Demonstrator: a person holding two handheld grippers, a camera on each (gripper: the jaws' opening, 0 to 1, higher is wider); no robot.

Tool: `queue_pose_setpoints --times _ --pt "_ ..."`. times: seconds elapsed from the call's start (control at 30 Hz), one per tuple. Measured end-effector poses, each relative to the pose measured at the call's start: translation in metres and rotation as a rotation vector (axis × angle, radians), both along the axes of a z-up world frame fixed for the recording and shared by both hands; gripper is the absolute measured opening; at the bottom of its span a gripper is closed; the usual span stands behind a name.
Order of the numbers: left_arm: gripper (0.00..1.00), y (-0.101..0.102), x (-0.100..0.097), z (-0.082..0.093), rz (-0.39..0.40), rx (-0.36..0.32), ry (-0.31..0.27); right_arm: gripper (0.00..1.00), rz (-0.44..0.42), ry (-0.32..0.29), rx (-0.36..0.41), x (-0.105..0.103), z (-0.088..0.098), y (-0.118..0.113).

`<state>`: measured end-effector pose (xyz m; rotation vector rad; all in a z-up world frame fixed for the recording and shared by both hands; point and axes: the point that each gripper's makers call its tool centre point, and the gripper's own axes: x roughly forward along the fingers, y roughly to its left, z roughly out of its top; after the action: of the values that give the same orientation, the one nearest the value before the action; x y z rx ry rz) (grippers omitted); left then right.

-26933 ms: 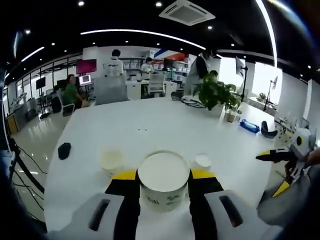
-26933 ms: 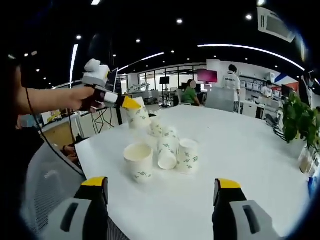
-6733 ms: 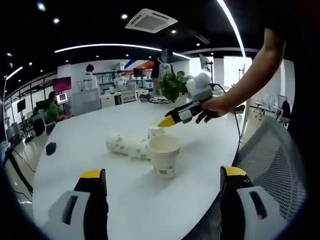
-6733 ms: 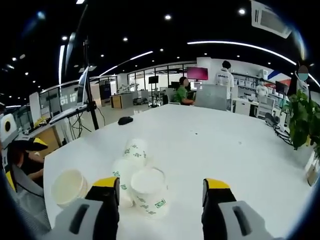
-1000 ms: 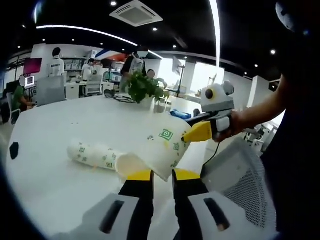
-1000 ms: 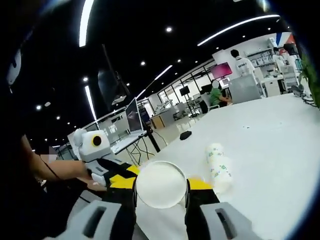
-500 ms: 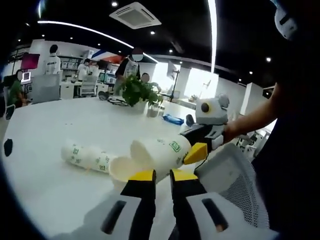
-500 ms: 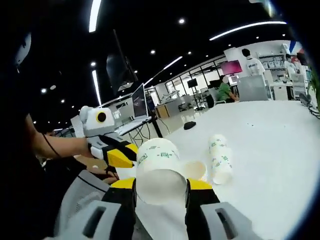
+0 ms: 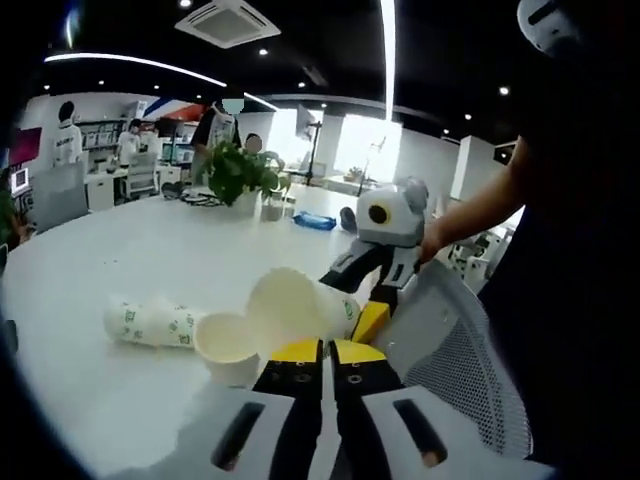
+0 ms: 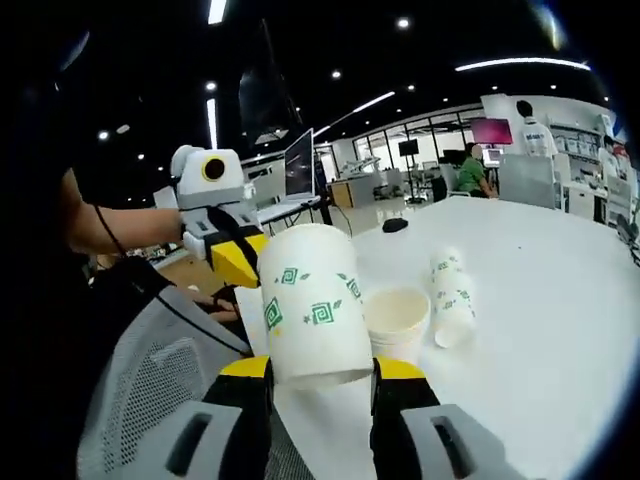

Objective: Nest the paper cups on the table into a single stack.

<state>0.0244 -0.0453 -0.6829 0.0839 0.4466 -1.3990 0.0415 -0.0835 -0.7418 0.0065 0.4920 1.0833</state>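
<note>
While the right gripper (image 10: 320, 375) clamps a paper cup (image 10: 312, 305) near its base btwn the jaws, the left gripper (image 9: 322, 352) is closed, nothing held. Upright cup (image 10: 397, 318) just beyond. Light, thin-walled, crushable; grip low, gently.

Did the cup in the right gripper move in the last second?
Yes. The paper cup in the right gripper has tipped up, now towering over the standing cup.

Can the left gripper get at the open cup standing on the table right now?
Probably yes: the left gripper looks shut and empty just beside the open cup, with nothing between them. It would need to open first.
</note>
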Motion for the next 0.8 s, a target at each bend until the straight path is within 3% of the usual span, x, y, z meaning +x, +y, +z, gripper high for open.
queue_pose_setpoints --times 0.07,0.1,0.13,0.2,0.33,0.8 --pt "0.0 -0.001 -0.006 -0.002 -0.036 0.024 0.0 0.32 -0.013 0.01 0.006 0.001 -0.001 -0.002" --pt "0.0 -0.002 -0.005 -0.002 -0.031 0.028 0.001 0.18 -0.012 0.011 0.001 0.001 -0.002 -0.004" --pt "0.0 -0.002 -0.004 -0.003 -0.031 0.04 -0.002 0.15 -0.014 0.018 -0.005 0.0 -0.003 -0.005" --pt "0.0 -0.002 0.0 -0.001 -0.032 0.038 -0.006 0.21 -0.026 0.019 -0.011 0.001 -0.004 -0.007" --pt "0.0 -0.004 0.005 0.005 -0.011 0.037 -0.01 0.21 -0.058 -0.001 -0.008 0.003 0.001 -0.013" --pt "0.0 -0.004 0.02 0.027 -0.013 0.051 -0.083 0.41 -0.208 -0.064 -0.018 0.024 0.013 -0.04"
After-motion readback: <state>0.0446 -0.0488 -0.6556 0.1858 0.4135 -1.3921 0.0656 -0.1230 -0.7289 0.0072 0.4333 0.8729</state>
